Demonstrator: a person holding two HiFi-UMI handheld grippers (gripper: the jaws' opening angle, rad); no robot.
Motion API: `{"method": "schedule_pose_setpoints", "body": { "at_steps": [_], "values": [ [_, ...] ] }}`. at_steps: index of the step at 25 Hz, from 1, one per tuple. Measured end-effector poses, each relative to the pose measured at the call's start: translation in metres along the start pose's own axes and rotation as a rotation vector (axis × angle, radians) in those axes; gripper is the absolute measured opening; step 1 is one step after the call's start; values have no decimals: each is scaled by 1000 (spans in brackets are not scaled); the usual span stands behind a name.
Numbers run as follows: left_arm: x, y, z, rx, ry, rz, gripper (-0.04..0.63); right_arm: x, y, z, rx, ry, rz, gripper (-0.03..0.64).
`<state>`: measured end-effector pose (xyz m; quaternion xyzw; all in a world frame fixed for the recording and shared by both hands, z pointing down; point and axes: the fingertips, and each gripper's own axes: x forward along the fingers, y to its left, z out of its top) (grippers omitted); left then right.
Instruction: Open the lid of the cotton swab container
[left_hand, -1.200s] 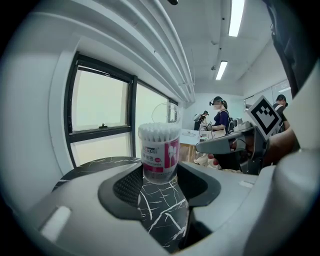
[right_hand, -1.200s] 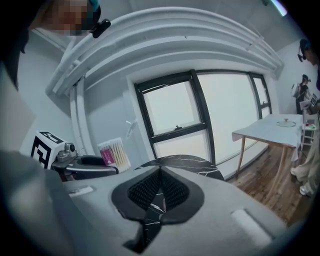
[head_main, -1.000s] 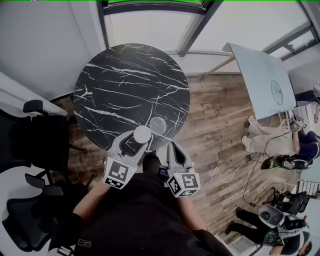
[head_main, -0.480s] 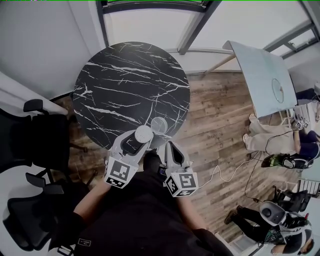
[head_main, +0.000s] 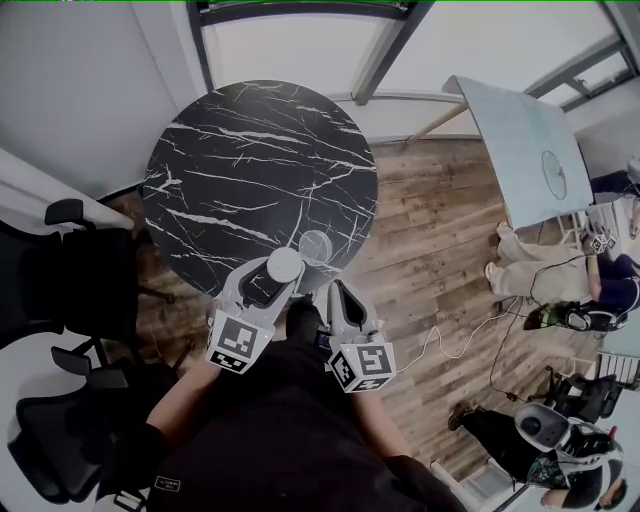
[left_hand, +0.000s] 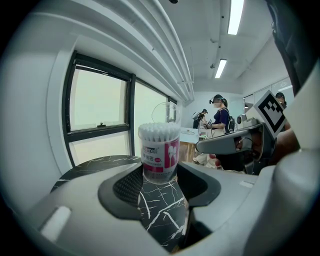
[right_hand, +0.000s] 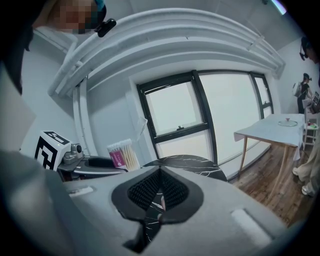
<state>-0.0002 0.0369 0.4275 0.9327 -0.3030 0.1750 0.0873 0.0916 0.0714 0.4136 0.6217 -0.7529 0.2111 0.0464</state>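
Nothing had shifted since the earlier frames; both grippers kept their places.

Item: clear cylindrical plastic cotton swab container with a pink label, packed with white swabs. It stood upright near the edge of the round black marble-patterned surface.

Lid: transparent lid, seemingly hinged, already tipped up and back behind the swab tips.

Left gripper: fingers clamped on the container's lower wall.

Right gripper: fingers together, nothing between them, beside the left and clear of the container.

Handling: probably light, thin-walled and smooth, so it tips or slips easily. It is best held low on the body, as here. The lid likely wants a gentle touch at its free rim.
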Motion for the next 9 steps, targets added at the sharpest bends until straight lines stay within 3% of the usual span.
{"method": "schedule_pose_setpoints", "body": {
  "at_steps": [9],
  "values": [
    [2,0,0,0,0,-10,222,1,-1,3,-9,-7,-6,0]
  ]
}}
